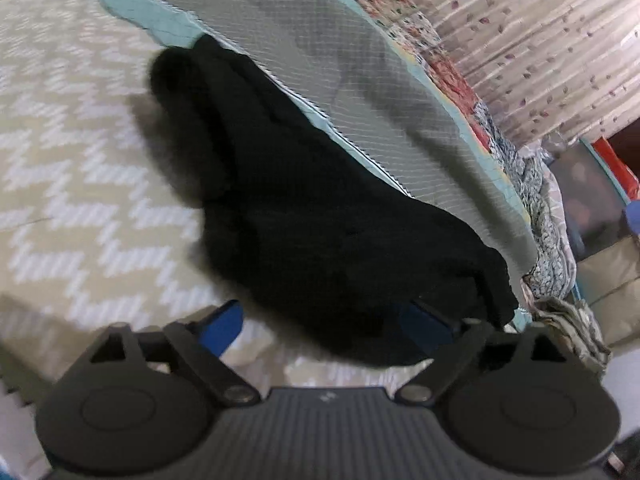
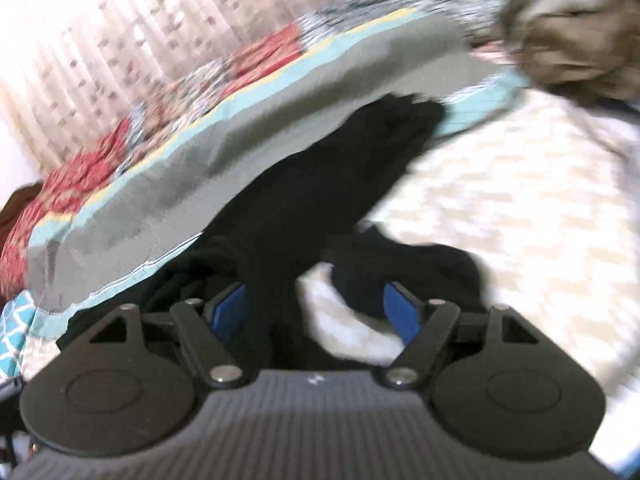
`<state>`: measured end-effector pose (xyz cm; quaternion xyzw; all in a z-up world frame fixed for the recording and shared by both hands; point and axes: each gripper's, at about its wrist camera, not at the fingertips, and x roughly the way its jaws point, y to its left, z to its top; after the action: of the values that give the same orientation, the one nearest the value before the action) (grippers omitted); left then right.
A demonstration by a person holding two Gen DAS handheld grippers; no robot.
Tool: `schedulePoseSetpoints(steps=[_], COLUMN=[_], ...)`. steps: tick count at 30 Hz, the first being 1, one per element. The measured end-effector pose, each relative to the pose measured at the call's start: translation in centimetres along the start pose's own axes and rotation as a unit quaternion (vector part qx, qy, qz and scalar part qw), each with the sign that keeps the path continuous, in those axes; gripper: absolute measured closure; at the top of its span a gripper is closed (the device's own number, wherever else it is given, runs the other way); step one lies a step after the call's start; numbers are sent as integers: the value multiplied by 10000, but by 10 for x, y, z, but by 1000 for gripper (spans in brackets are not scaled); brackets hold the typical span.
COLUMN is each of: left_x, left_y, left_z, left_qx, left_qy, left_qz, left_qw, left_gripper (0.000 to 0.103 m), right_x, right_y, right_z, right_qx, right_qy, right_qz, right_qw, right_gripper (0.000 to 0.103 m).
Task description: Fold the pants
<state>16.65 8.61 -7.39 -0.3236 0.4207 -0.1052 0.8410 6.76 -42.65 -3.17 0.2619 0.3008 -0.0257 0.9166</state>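
One pair of black fabric pants (image 1: 304,208) lies bunched on the beige zigzag-patterned bedspread (image 1: 72,184), its far edge against one grey quilted blanket with teal trim (image 1: 320,64). The left gripper (image 1: 324,320), blue pads wide apart, hovers at the pants' near end, clamping nothing. The right gripper (image 2: 316,308) stands open too, black cloth lying loose between its two fingers. One crumpled brown-grey garment (image 2: 572,36) sits beyond.

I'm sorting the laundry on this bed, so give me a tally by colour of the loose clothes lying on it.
Black: 1, the pants
Grey-brown: 1, a crumpled garment at the bed's edge
Total: 2
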Motion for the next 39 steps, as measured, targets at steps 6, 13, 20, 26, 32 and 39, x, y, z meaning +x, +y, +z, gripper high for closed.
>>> schedulePoseSetpoints(steps=[6,13,20,26,32,39], left_x=[36,-54,-197,-236,-221,-210], left_y=[-12,4,64,109,99,98], left_z=[-10,-9,-8,-22,-31,-44], left_qx=[136,-17,-588,-1126,-835,-919], left_qy=[482,44,-580,-629,-478,-323], left_qz=[-128,-356,123,759,964,891], left_qw=[9987,9994,9965,9887,9907,9912], left_gripper=[90,93,93,93,81,70], right_x=[-2,55,-7,-78,-76,-27], right_y=[-44,-42,-32,-13,-40,-53], right_z=[-1,6,16,19,1,-13], right_qx=[644,92,652,690,835,875], right_qy=[-203,363,-413,-1753,-1317,-40], right_qz=[-716,-1026,-665,-1281,-1497,-1166], right_qw=[9951,9940,9948,9737,9764,9893], right_gripper=[25,36,86,74,41,40])
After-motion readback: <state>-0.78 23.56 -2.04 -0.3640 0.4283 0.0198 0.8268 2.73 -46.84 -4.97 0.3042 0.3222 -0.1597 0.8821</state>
